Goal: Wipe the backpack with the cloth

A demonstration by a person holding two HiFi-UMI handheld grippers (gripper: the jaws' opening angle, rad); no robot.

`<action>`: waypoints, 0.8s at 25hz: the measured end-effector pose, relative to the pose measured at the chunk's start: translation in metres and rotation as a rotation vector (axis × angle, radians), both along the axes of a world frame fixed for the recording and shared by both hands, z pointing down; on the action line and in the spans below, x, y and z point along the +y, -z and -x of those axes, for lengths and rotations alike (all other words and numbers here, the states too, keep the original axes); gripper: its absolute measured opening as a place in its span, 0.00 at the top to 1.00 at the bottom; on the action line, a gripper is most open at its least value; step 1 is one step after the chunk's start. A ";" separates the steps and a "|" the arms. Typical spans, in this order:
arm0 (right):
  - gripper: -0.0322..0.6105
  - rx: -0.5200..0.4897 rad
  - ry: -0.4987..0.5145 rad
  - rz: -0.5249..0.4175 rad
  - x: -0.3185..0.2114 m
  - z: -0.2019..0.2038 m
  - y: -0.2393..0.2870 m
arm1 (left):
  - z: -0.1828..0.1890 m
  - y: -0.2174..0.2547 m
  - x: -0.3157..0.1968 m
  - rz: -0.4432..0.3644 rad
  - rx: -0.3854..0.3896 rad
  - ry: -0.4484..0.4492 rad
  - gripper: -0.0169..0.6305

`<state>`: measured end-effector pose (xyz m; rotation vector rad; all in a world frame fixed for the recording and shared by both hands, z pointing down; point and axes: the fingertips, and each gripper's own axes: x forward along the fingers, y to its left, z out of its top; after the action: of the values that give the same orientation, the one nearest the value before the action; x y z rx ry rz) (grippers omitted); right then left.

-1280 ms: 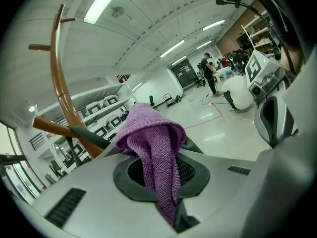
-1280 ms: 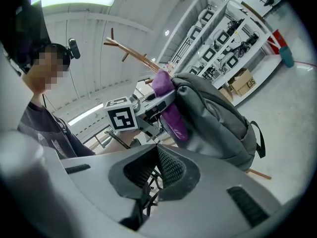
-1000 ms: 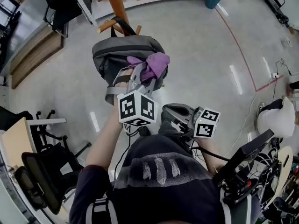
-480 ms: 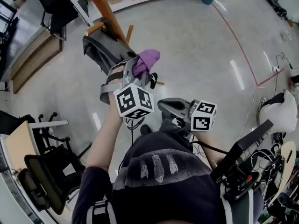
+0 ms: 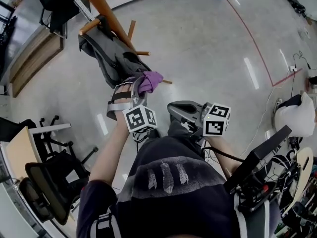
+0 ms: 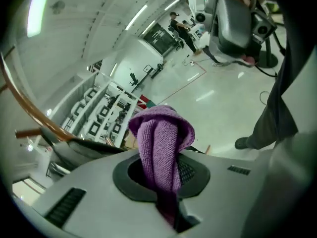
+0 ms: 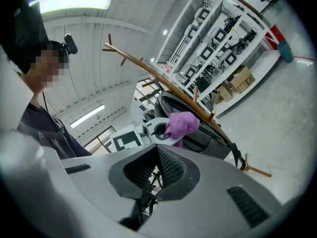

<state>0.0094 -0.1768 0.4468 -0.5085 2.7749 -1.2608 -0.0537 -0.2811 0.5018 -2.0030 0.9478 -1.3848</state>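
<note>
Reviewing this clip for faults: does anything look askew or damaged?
Nothing stands out. The backpack hangs from the wooden rack, and the left gripper holds the purple cloth bunched between its jaws.

A second ago the backpack (image 5: 106,58) showed its broad grey side in the head view. Now it sits further left and is seen almost edge-on, a narrow dark shape lying along the slanted pole of the wooden coat stand (image 5: 99,6). More of that pole now shows, along with its pegs. The purple cloth (image 5: 150,82) has travelled from the bag's upper right part, where it lay loose and spread, down to the bag's lower end, and is now a smaller, tighter bunch. The left claw (image 5: 138,87) has gone with it, lower and slightly left, and its marker cube (image 5: 140,119) shows smaller than before.
</note>
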 end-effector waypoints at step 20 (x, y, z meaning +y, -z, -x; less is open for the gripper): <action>0.96 0.040 -0.066 0.032 0.011 -0.041 -0.002 | 0.056 -0.152 -0.040 0.158 0.173 0.343 0.90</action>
<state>0.0502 -0.1658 0.4486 -0.6287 2.7500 -1.2969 -0.1096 -0.3210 0.6536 -2.1797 1.3481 -1.5215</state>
